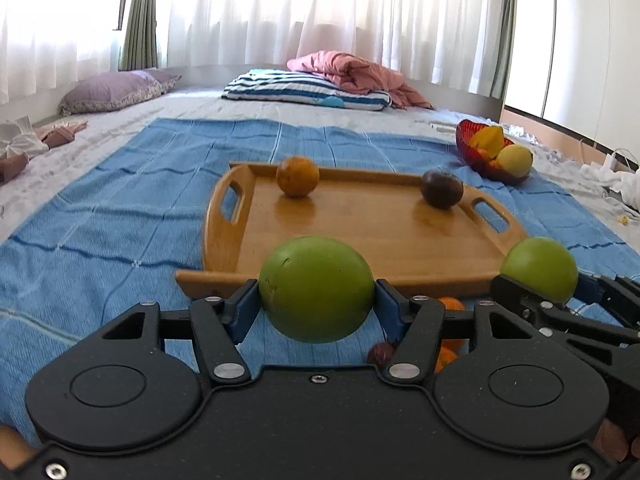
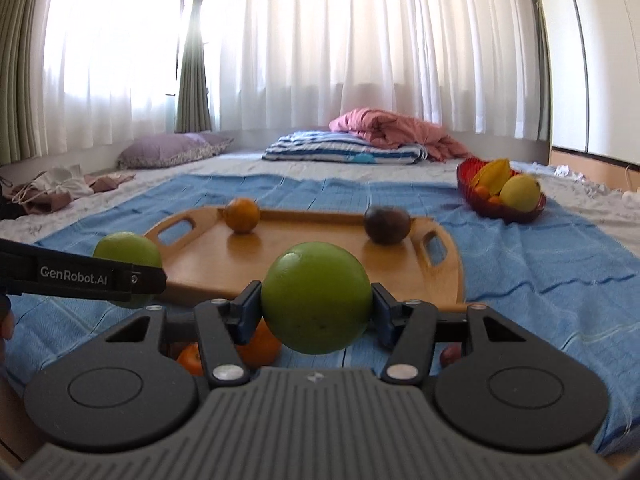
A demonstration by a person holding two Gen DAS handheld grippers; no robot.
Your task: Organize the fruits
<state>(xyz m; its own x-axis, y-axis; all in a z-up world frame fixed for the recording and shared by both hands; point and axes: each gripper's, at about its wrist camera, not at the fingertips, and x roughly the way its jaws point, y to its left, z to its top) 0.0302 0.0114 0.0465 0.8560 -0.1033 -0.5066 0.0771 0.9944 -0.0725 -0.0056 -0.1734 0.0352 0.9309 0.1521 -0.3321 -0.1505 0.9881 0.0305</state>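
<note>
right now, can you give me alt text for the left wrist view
The left gripper holds a round green fruit just short of a wooden tray on a blue cloth. An orange fruit and a dark purple fruit sit on the tray's far side; at right, the right gripper holds a second green fruit.

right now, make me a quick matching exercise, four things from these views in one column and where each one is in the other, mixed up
Things:
1. orange fruit
2. dark purple fruit
3. green fruit
4. yellow fruit

Places:
a. in the red bowl
b. far left corner of the wooden tray
c. between the left gripper fingers
d. far right corner of the wooden tray

Pairs: 1-b, 2-d, 3-c, 4-a
</note>
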